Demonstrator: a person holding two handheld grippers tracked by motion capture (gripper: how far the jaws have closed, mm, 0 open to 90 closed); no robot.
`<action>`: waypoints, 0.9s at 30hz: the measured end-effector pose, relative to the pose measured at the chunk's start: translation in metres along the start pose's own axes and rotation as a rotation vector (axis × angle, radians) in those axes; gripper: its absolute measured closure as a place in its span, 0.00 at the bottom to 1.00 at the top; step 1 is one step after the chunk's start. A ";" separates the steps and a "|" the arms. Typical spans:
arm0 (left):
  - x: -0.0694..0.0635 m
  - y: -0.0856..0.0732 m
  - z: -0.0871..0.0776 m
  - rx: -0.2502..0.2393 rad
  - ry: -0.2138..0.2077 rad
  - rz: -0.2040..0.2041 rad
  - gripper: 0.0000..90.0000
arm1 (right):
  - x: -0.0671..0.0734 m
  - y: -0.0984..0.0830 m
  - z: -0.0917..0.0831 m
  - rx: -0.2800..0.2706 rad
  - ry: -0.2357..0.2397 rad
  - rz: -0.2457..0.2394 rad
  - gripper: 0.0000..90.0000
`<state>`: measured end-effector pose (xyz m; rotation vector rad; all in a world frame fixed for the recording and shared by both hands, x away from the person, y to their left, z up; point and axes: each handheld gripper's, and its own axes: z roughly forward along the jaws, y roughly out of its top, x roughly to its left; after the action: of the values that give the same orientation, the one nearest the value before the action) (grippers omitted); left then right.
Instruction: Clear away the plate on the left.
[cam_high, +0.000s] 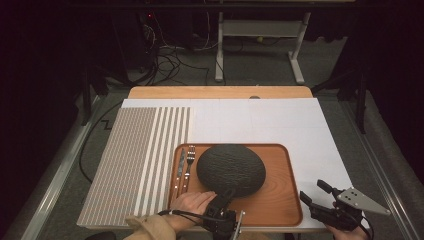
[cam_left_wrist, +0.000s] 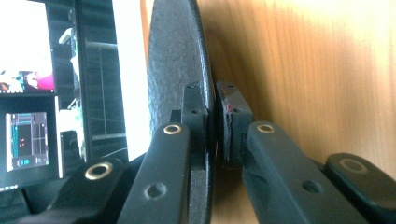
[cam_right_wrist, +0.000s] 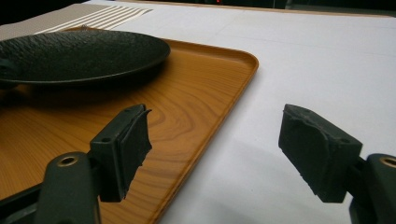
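Now mid-grasp: left gripper (cam_left_wrist: 211, 126) clamped on near rim of dark plate (cam_high: 231, 169) lying on wooden tray (cam_high: 285, 200), right gripper (cam_right_wrist: 215, 154) idle beside tray, jaws apart, empty; next, probably a steady lift clear of tray lip.

Readable text: none showing anywhere.
Screens (cam_left_wrist: 28, 93): glowing at left of the left gripper view, content too blurred to read.
Plate (cam_high: 230, 169), tray (cam_high: 280, 200), mat (cam_high: 135, 165): carrying no labels or marks.
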<state>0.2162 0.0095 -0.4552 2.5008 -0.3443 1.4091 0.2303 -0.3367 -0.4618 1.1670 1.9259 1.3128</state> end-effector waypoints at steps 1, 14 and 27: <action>-0.001 0.002 0.001 -0.003 -0.001 0.001 0.89 | 0.000 0.000 0.000 0.000 0.000 0.000 0.28; -0.005 0.004 0.012 -0.024 -0.024 0.022 0.88 | 0.000 0.000 0.000 0.005 0.005 0.006 0.28; -0.007 0.004 0.020 -0.030 -0.069 -0.005 0.80 | 0.001 0.000 0.001 0.009 0.009 0.003 0.28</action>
<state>0.2277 -0.0004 -0.4706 2.5283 -0.3691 1.3082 0.2304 -0.3361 -0.4623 1.1709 1.9395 1.3142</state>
